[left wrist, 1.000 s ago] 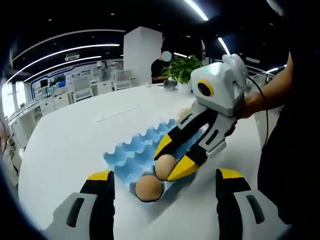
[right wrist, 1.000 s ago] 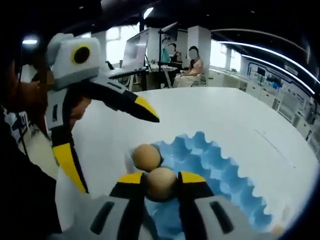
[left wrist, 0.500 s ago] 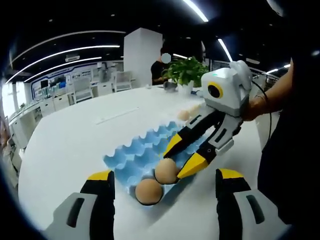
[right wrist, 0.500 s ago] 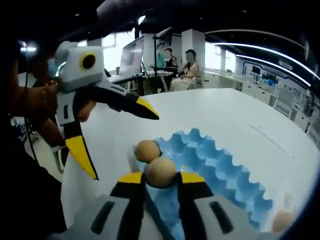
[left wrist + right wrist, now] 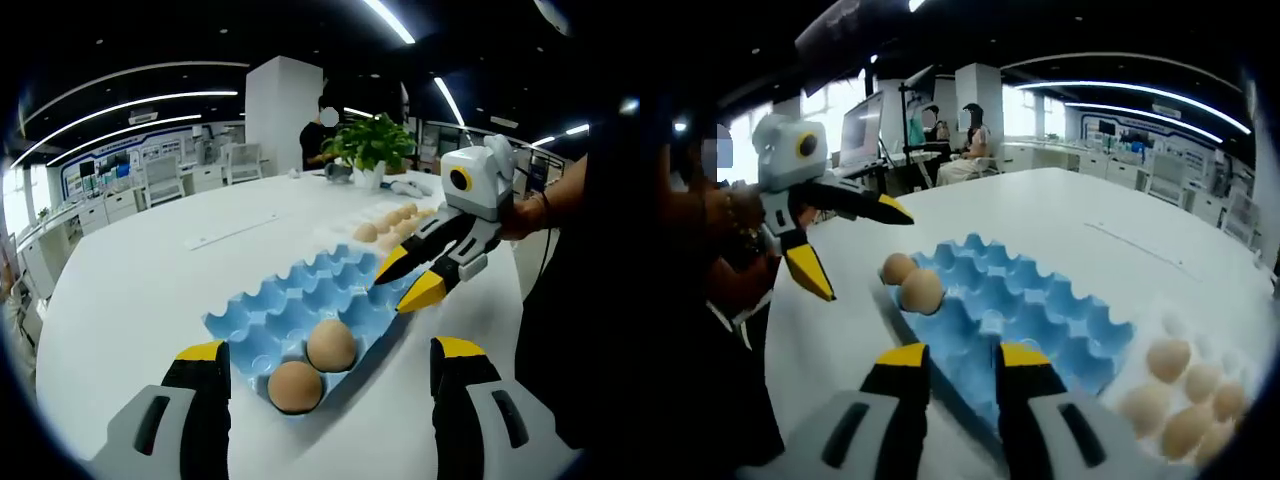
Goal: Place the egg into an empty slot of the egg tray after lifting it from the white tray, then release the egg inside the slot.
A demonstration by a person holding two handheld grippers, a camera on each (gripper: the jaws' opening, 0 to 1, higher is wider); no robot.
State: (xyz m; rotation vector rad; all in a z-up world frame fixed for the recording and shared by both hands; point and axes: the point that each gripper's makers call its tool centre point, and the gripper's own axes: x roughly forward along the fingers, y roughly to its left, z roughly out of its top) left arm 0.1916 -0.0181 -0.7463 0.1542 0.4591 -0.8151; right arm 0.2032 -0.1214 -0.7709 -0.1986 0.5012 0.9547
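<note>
The blue egg tray (image 5: 290, 300) (image 5: 1040, 315) lies on the white table. Two brown eggs sit in neighbouring slots at one end of it, the first egg (image 5: 331, 344) (image 5: 923, 290) beside the second egg (image 5: 296, 386) (image 5: 898, 267). My right gripper (image 5: 962, 355) (image 5: 404, 283) is open and empty, hanging back from the tray's side. My left gripper (image 5: 328, 348) (image 5: 862, 252) is open wide with nothing in it, near the end that holds the eggs. The white tray (image 5: 1230, 440) (image 5: 340, 232) carries several more eggs (image 5: 1168, 358) (image 5: 366, 232).
The round white table (image 5: 130, 290) stretches far to the left. A potted plant (image 5: 372, 145) stands at its far edge. A person's hand (image 5: 525, 215) holds the right gripper. Desks, chairs and seated people (image 5: 970, 140) fill the office behind.
My right gripper has let go of the egg, which now rests in the slot beside the other egg, and has drawn back from the egg tray. My left gripper stays open.
</note>
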